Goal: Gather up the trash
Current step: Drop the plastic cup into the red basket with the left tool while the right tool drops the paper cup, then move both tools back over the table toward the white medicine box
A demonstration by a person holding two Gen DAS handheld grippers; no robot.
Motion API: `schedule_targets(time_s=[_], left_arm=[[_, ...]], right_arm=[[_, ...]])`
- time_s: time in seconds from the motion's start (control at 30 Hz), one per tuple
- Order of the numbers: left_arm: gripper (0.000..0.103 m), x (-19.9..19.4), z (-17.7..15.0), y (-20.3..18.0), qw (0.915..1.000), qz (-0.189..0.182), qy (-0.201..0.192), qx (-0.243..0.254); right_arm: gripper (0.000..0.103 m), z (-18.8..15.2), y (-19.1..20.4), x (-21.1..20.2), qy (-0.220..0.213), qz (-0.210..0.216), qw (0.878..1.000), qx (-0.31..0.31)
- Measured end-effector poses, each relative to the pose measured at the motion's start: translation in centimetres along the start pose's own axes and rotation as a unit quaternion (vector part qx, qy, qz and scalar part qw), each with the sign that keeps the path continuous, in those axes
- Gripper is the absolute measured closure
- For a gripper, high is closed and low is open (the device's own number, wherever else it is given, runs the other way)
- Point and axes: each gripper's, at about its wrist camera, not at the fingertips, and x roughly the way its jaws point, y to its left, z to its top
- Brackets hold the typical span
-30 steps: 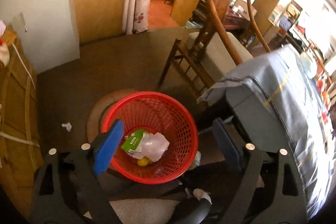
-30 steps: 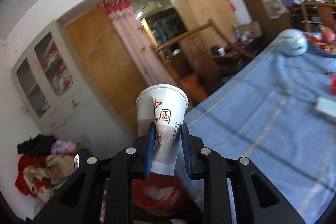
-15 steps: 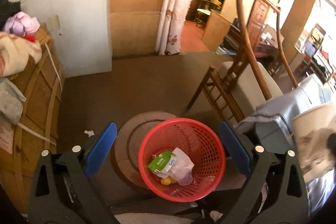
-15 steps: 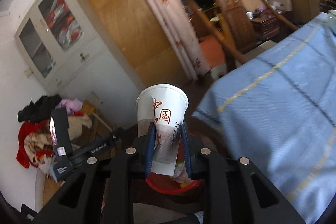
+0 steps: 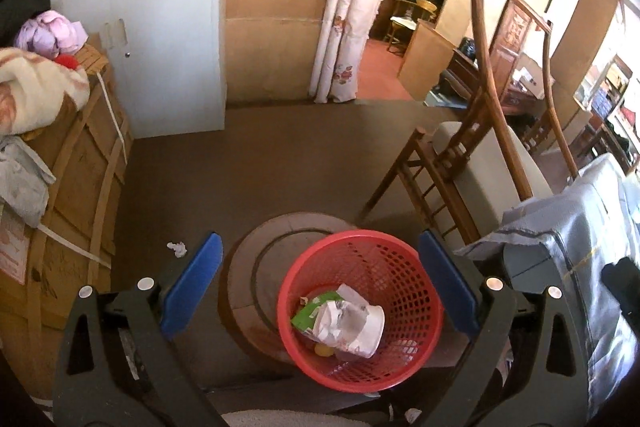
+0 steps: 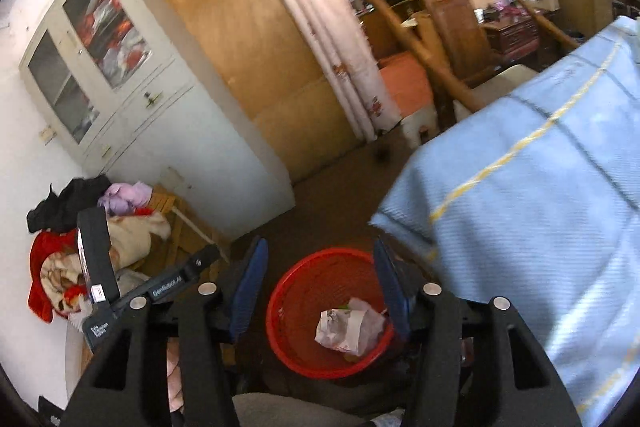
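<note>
As it lies in basket (image 5: 420,291), cup (image 5: 360,327) sideways, mouth right.

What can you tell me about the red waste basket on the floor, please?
The red waste basket is round, of what looks like plastic, with perforated mesh walls and a solid rim. It stands upright on the brown floor, beside the corner of the blue cloth and partly on a round disc. In it lie a crumpled paper cup, a green packet and something small and yellow. No gripper touches it.
</note>
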Motion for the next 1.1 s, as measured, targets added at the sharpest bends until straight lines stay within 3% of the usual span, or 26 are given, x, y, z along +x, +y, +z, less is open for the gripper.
schedule_targets(time_s=[0.2,0.57,0.93,1.1], left_arm=[[0.008,-1.1,-0.6,-1.6,0.9995,-0.017,-0.004,0.026],[0.007,-4.9,-2.2,-6.0,0.9934,-0.053,-0.034,0.096],[0.007,-7.7,-5.3,-11.7,0.9777,-0.078,-0.049,0.188],[0.007,-7.9,-6.8,-16.5,0.9631,-0.117,-0.03,0.24]], right_arm=[[0.042,0.0,-1.1,-3.5,-0.04,-0.022,0.999,0.007],[0.02,-1.9,-2.5,-12.7,-0.136,-0.079,0.988,0.008],[0.008,-6.0,-7.2,-24.3,-0.248,-0.17,0.952,0.053],[0.007,-8.5,-11.4,-29.4,-0.279,-0.223,0.929,0.094]])
